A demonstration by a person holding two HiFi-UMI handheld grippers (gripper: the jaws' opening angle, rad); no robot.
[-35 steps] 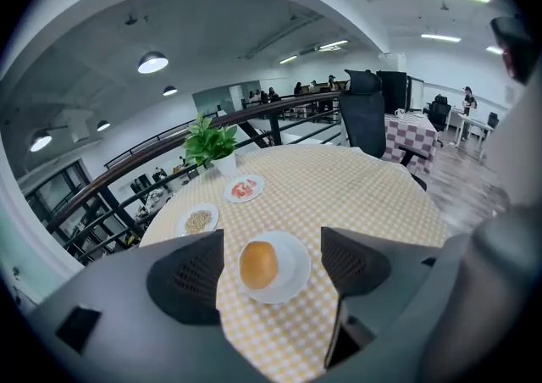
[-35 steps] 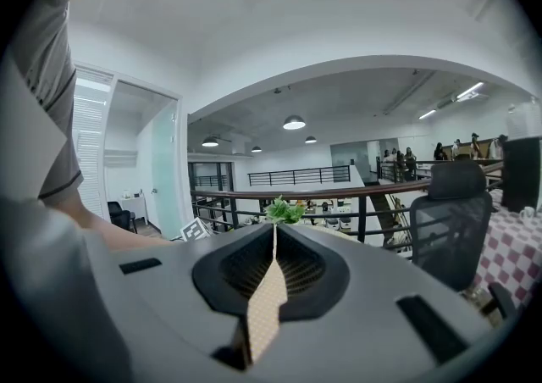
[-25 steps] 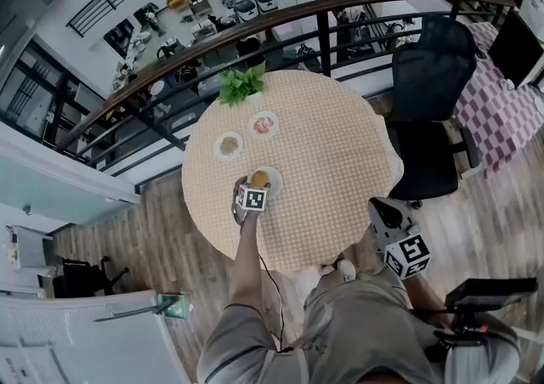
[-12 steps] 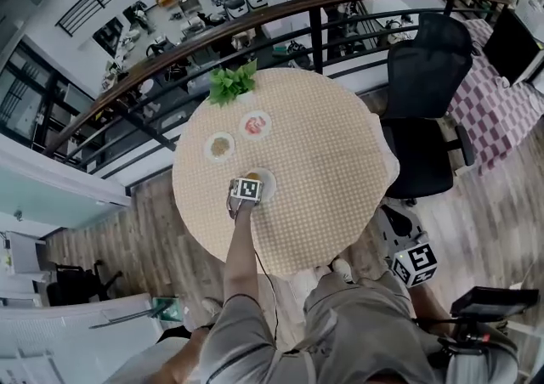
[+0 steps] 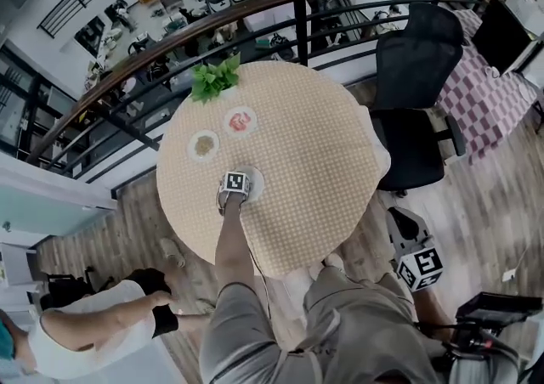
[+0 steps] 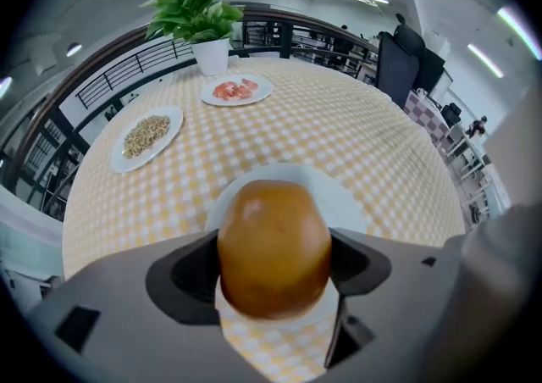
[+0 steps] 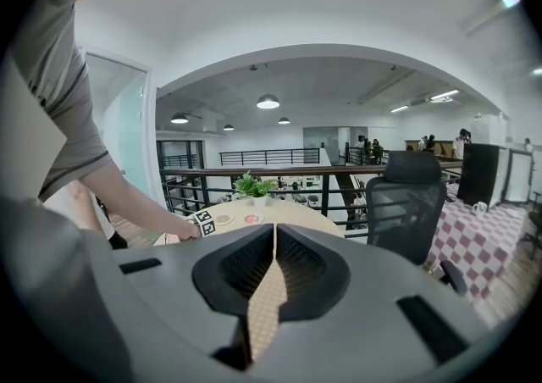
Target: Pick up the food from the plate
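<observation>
Your left gripper [image 5: 235, 184] points steeply down over the white plate [image 6: 349, 203] on the near side of the round checked table [image 5: 314, 144]. Its fingers stand wide with the brown bun [image 6: 273, 246] between them, and the bun sits on the plate (whether the pads touch its sides cannot be told). Your right gripper [image 7: 273, 247] hangs well apart from it — off the table's edge, beside your leg — with its fingers closed together.
</observation>
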